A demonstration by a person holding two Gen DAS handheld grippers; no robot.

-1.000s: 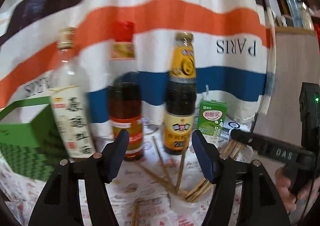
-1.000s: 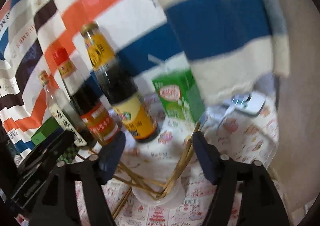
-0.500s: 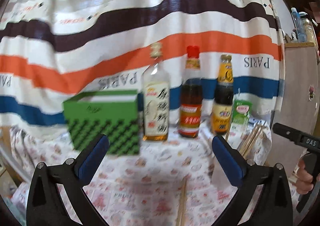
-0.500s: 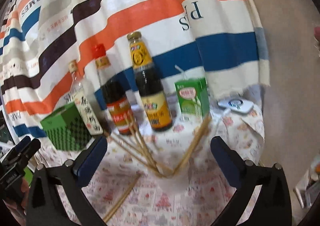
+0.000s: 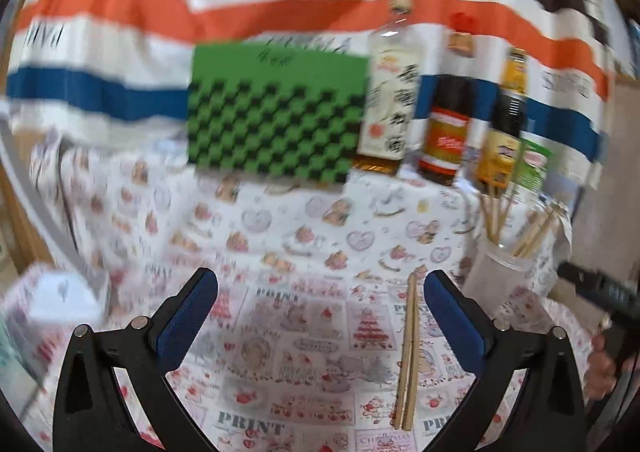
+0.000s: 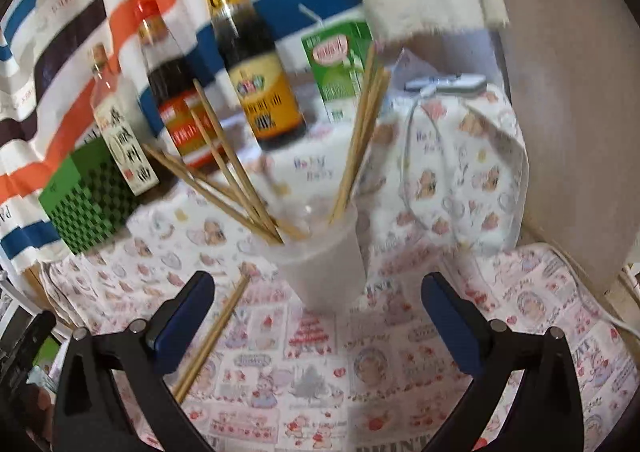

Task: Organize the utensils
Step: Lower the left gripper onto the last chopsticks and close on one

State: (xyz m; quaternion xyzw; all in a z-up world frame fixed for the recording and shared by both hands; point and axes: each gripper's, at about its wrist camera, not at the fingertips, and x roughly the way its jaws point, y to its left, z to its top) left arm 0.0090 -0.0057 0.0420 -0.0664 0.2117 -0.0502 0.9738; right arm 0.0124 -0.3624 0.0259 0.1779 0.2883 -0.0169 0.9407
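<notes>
A pair of wooden chopsticks (image 5: 408, 352) lies flat on the printed tablecloth, just inside my left gripper's right finger; it also shows in the right wrist view (image 6: 212, 336). My left gripper (image 5: 320, 316) is open and empty above the cloth. A clear plastic cup (image 6: 320, 260) holds several chopsticks (image 6: 224, 172) that lean outward; it also shows in the left wrist view (image 5: 500, 264). My right gripper (image 6: 318, 316) is open and empty, just in front of the cup.
A green checkered box (image 5: 276, 112), three sauce bottles (image 5: 444, 124) and a green drink carton (image 6: 340, 60) stand at the back against a striped cloth. A white cable (image 6: 412, 180) runs over the table's right side. The table drops off at the right edge.
Both grippers have pulled back and dipped toward the table. The left view swung left and now has the loose chopsticks close by. The right gripper has come nearer to the cup.
</notes>
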